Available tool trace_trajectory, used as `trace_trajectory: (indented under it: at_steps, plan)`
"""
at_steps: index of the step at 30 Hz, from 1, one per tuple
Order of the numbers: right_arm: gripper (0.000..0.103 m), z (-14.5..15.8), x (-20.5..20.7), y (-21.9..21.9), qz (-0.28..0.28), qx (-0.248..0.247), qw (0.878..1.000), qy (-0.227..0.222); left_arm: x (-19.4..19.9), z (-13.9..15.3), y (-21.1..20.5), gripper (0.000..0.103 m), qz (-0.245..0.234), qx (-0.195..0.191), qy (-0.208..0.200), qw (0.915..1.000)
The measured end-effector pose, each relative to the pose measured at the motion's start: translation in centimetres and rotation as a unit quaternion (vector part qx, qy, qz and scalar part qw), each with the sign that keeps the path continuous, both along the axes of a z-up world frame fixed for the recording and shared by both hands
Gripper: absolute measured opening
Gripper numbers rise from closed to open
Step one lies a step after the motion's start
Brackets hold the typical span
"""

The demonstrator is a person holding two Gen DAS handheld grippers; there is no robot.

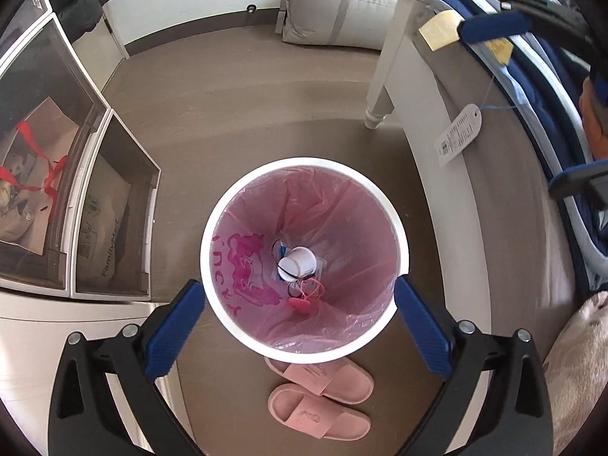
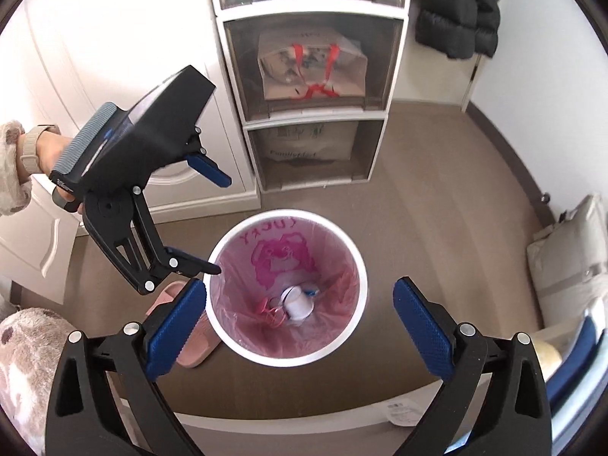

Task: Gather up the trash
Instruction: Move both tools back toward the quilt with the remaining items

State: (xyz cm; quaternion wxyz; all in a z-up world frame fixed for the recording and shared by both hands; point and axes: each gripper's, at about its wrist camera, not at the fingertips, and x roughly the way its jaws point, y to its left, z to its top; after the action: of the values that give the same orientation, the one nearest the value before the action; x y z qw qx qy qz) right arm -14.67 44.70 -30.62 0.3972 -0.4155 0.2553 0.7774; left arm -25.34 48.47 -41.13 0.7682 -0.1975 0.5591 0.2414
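Left wrist view first: the left tool [image 1: 300, 292] hangs over the white trash bin [image 1: 304, 355] with its blue fingers [image 1: 174, 326] spread wide on either side of the rim, nothing between them, so fully released. The bin has a pink bag [image 1: 342, 228] as a liner, and down at the bottom sits a white paper cup [image 1: 298, 262] on its side with some pink stringy trash [image 1: 304, 296] just beside it. A pair of pink slippers [image 1: 319, 399] lies on the floor right next to the bin, and clear storage drawers [image 1: 76, 174] stand off to the left. At the upper right edge the right tool [image 1: 532, 106] shows up near a white bed frame [image 1: 387, 68]. Right wrist view: the right tool [image 2: 300, 296] is also wide open and empty, pointing down at the same bin [image 2: 288, 361], cup [image 2: 298, 304] lying at the bottom. The left tool [image 2: 216, 224] comes in from the left, held by a hand [image 2: 49, 155] with a fuzzy sleeve, its lower fingertip over the bin's rim.
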Motion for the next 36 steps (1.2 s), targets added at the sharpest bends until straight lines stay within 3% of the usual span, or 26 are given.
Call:
trace_trajectory:
  at_steps: [7, 12, 22, 29, 36]
  plan:
    - [0.096, 3.2, -1.1, -1.1, 0.02, 0.027, 0.999, -0.003, -1.0, 3.6, -1.2, 0.098, 0.006, 0.03, -0.002, 0.9995]
    - [0.096, 7.9, -1.8, -2.2, 0.014, 0.059, 0.998, 0.015, -2.5, 9.0, -2.2, 0.098, 0.019, 0.042, -0.031, 0.9985]
    - [0.096, 18.6, -1.5, -8.7, 0.02, 0.152, 0.988, -0.003, -3.0, 20.3, -8.7, 0.098, 0.001, 0.134, -0.034, 0.9905]
    - [0.096, 22.9, 2.5, -15.3, -0.001, 0.195, 0.979, -0.054, 0.6, 26.5, -13.9, 0.098, -0.023, 0.178, -0.075, 0.9809]
    - [0.096, 24.6, 10.4, -22.5, -0.086, 0.203, 0.972, -0.075, 6.6, 29.4, -18.4, 0.098, -0.063, 0.186, -0.102, 0.9752]
